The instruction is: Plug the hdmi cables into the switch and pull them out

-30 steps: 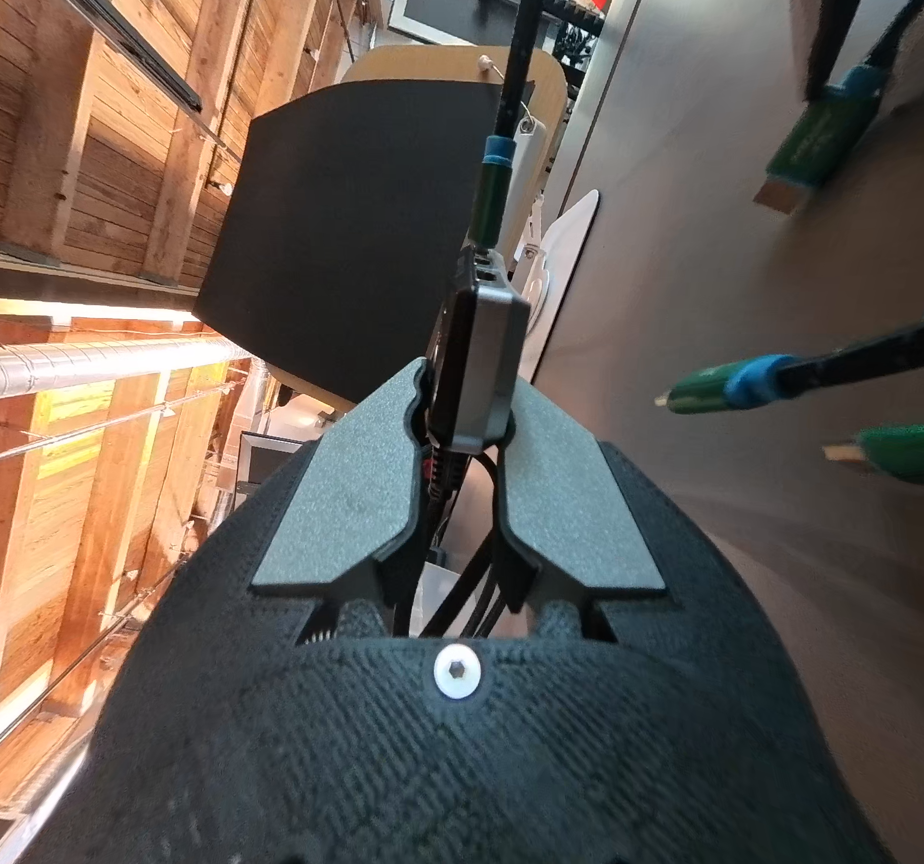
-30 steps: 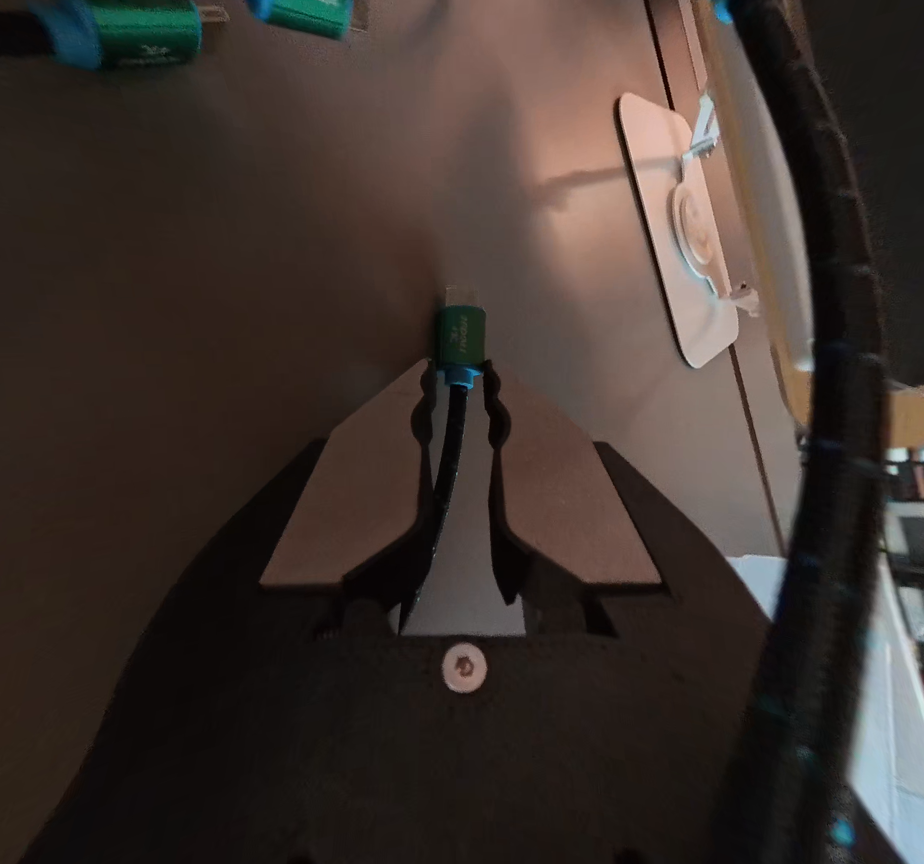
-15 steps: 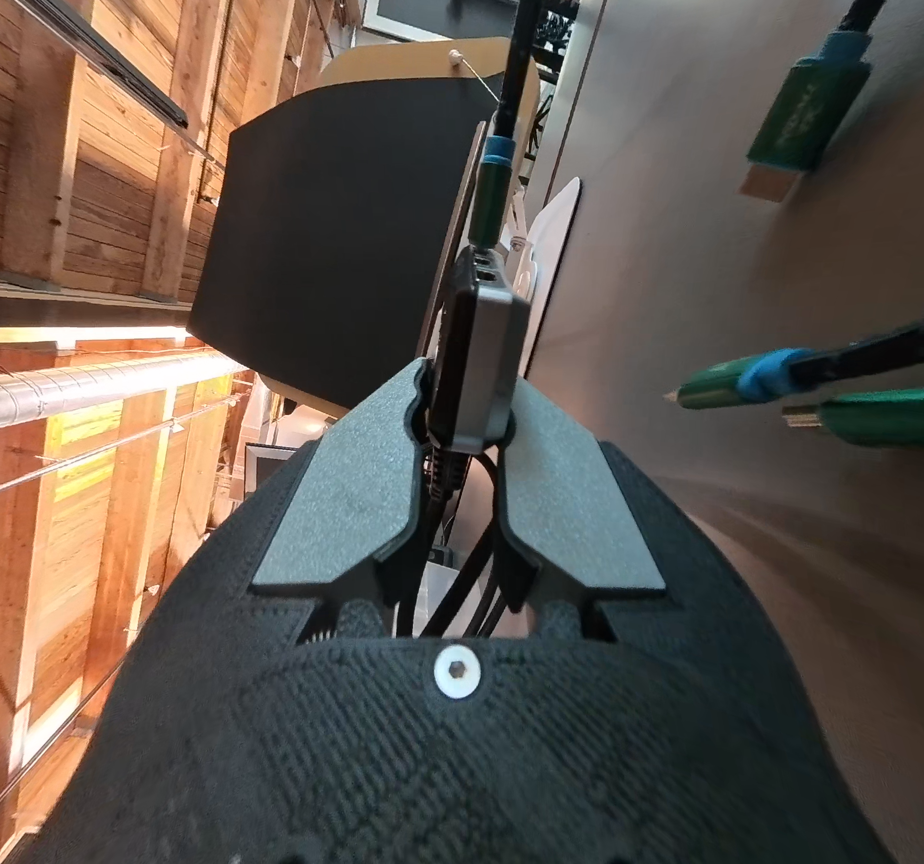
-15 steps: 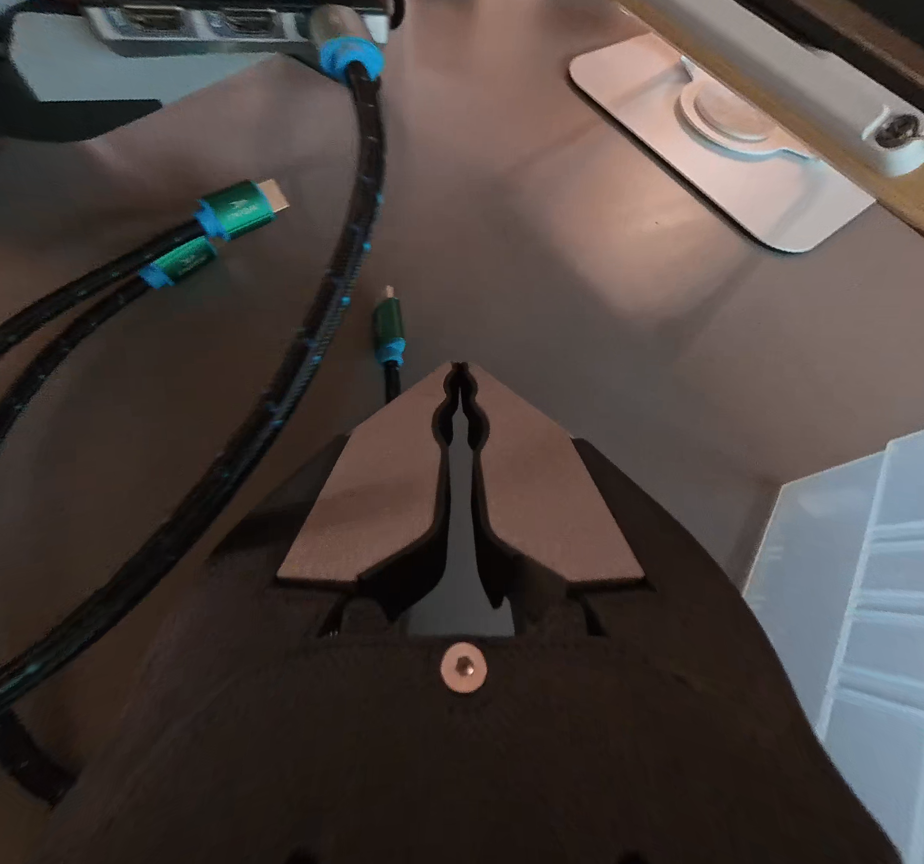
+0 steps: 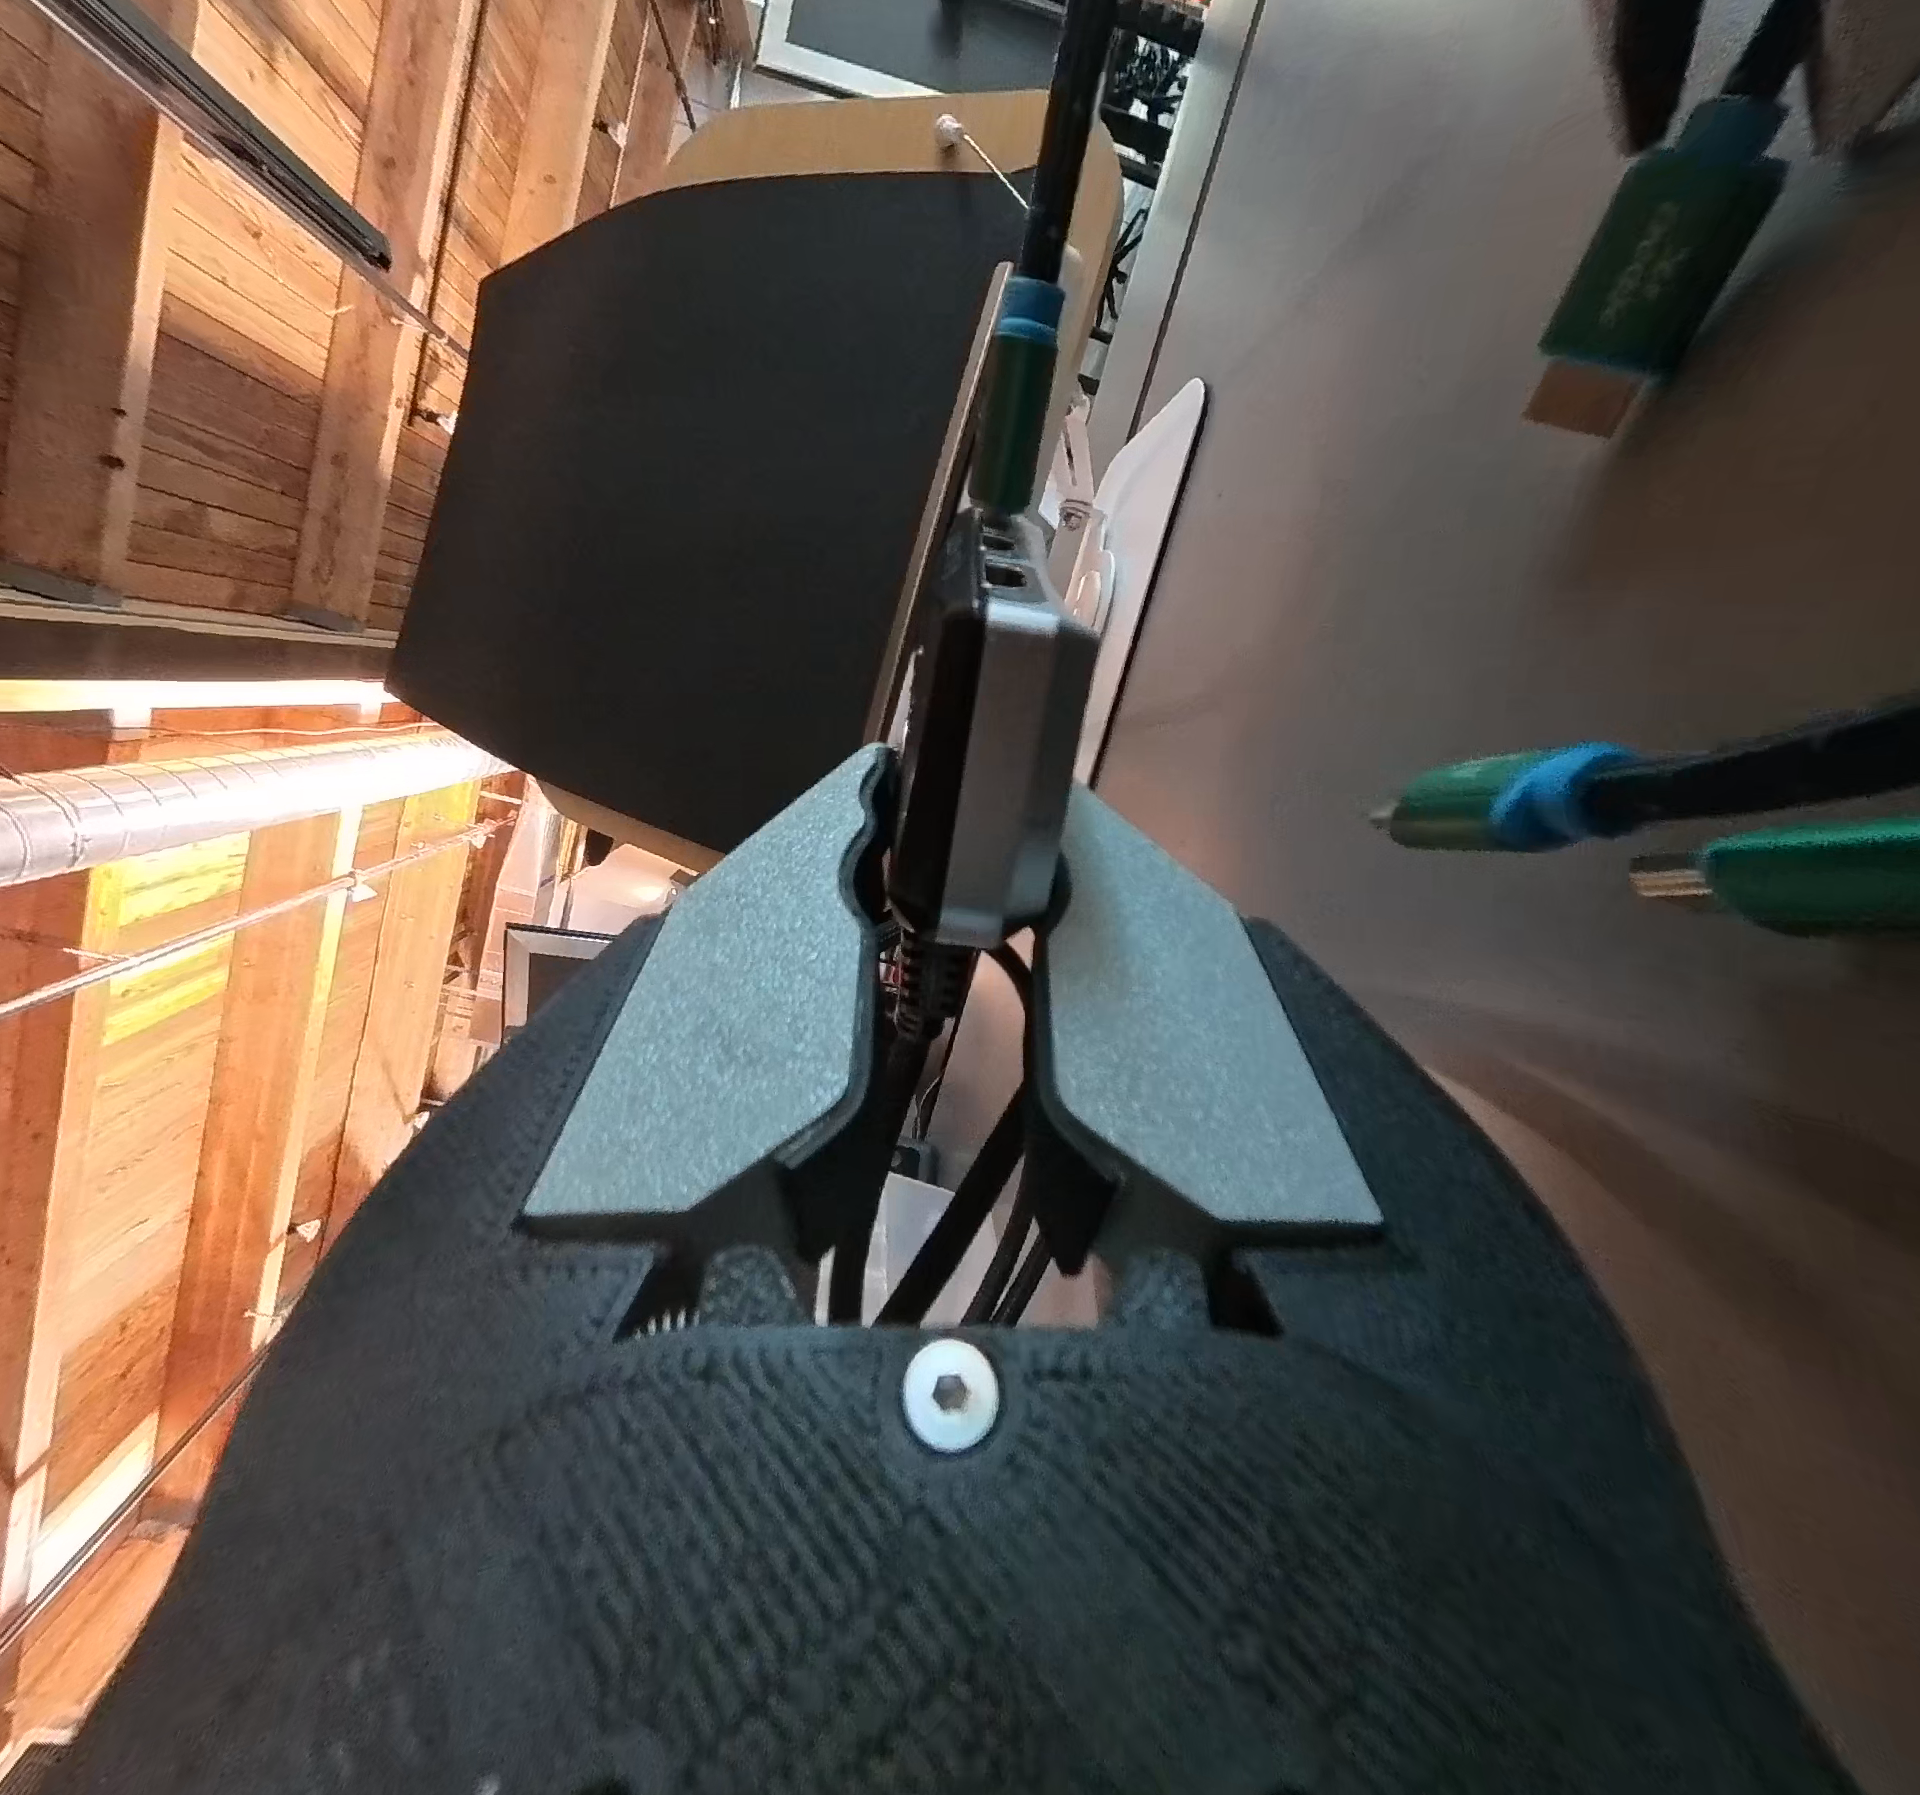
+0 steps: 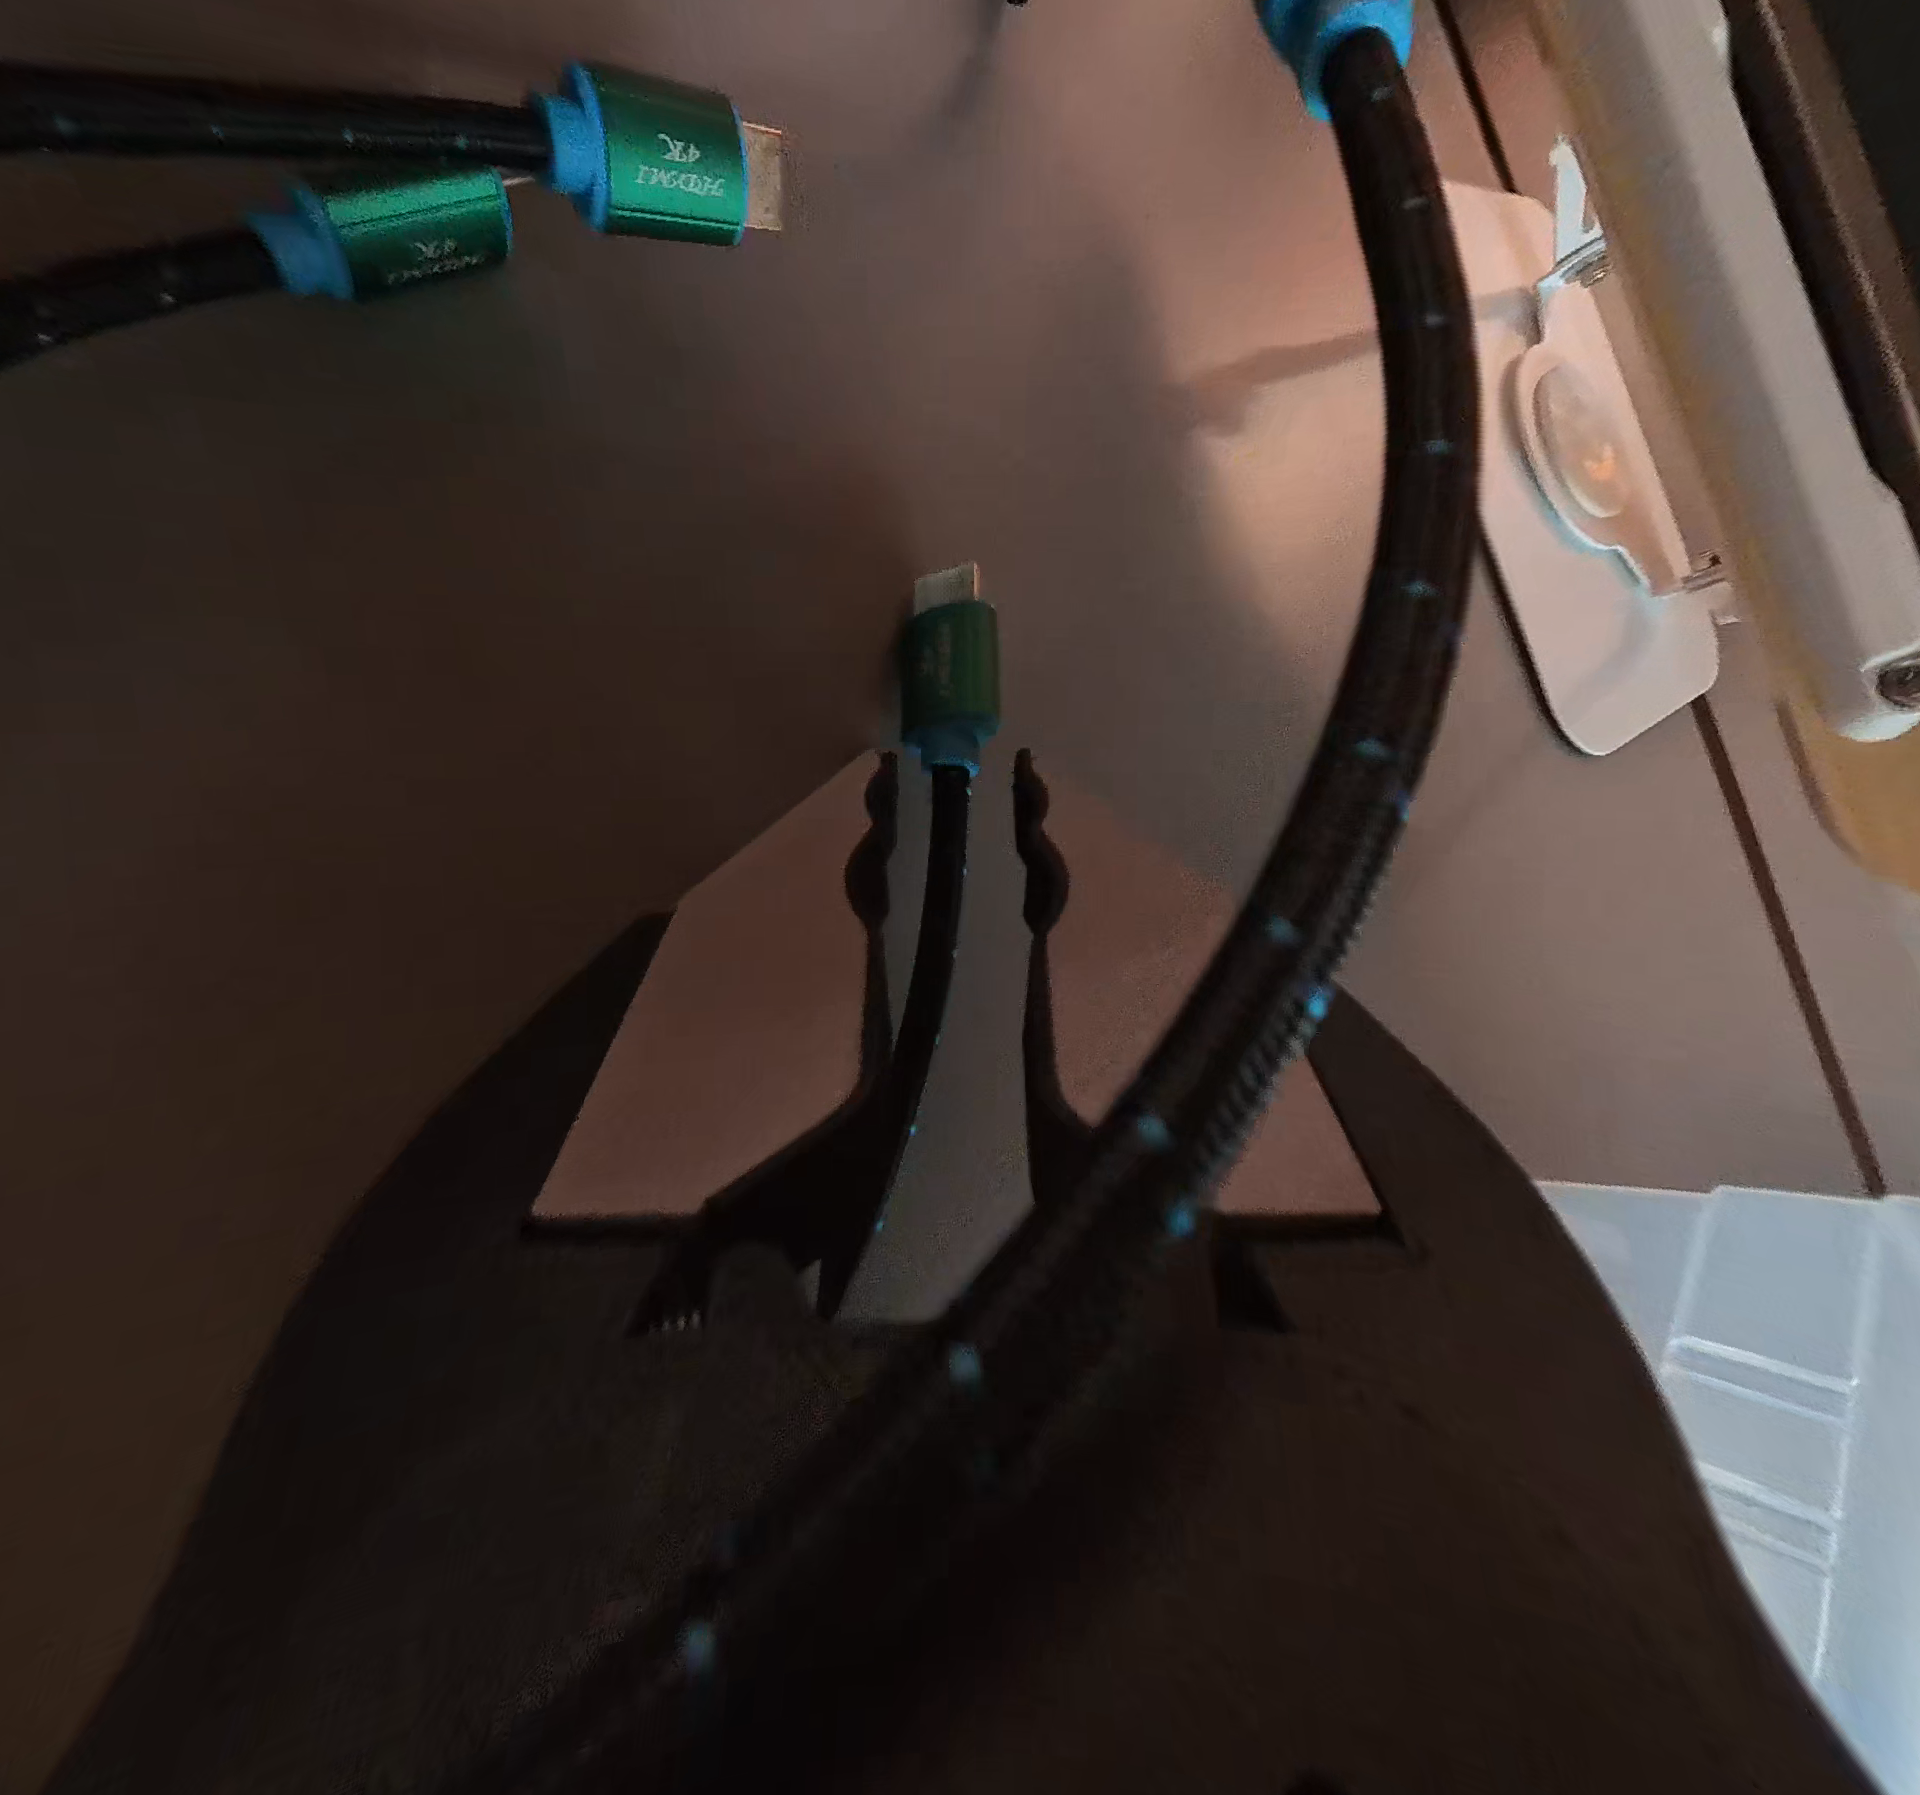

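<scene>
Green-shelled HDMI plugs lie loose on the grey counter point(image 6: 623, 602) while the switch sits clamped in the left claw.

The left claw point(image 5: 977, 841) grips the dark switch point(image 5: 997, 758) – both fingers press its sides – and one cable's plug point(image 5: 1013, 426) stands in a port at its far end. The right claw point(image 6: 951, 769) is open: its fingers straddle a thin black cable just behind a small green plug point(image 6: 951, 665) lying on the counter, with a gap on either side. Two more plugs point(image 6: 665, 171) rest well off to that claw's left, and the thick braided cable point(image 6: 1423, 550) – blue-collared at its upper end – arcs across its right finger.
</scene>
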Tool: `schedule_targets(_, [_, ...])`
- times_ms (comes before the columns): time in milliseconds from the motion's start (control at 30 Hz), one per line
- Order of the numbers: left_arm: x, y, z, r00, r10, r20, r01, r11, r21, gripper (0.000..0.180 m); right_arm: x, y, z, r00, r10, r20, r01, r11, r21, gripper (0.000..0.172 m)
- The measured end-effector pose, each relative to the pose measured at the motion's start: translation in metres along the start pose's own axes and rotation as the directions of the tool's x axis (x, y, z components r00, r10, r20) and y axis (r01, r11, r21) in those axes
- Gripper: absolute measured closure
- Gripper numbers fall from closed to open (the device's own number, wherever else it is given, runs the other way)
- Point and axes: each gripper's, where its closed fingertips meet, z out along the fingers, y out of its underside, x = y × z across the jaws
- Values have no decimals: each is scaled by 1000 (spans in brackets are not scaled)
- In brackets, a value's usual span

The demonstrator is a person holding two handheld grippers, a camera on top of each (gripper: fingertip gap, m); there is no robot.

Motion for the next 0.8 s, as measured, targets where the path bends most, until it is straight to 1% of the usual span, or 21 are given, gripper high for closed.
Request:
schedule_targets(100, [0, 0, 0, 1000, -2, -1, 2, 1000, 0, 159, 3, -1, 2, 997, -65, -39, 65, 998, -12, 154])
schedule_targets(167, [0, 0, 0, 1000, -2, -3, 2, 1000, 0, 159, 2, 1, 3, 992, -115, -61, 113, 993, -29, 161])
schedule_targets(267, [1, 0, 0, 1000, 1, -6, -1, 1000, 2, 159, 3, 2, 3, 981, -168, -96, 164, 986, -42, 162])
schedule_targets(500, [2, 0, 1, 1000, 1, -8, -1, 1000, 1, 158, 3, 4, 1, 970, -216, -108, 211, 976, -55, 164])
schedule_targets(633, [3, 0, 1, 1000, 4, -13, -4, 1000, 2, 158, 1, 4, 0, 976, -201, -87, 198, 979, -40, 164])
schedule_targets(733, [3, 0, 1, 1000, 3, -12, -3, 1000, 2, 158, 0, 6, -2, 980, -187, -70, 183, 982, -53, 164])
schedule_targets(800, [2, 0, 1, 1000, 2, -12, -2, 1000, 3, 159, 4, 5, -5, 980, -179, -90, 173, 983, -63, 165])
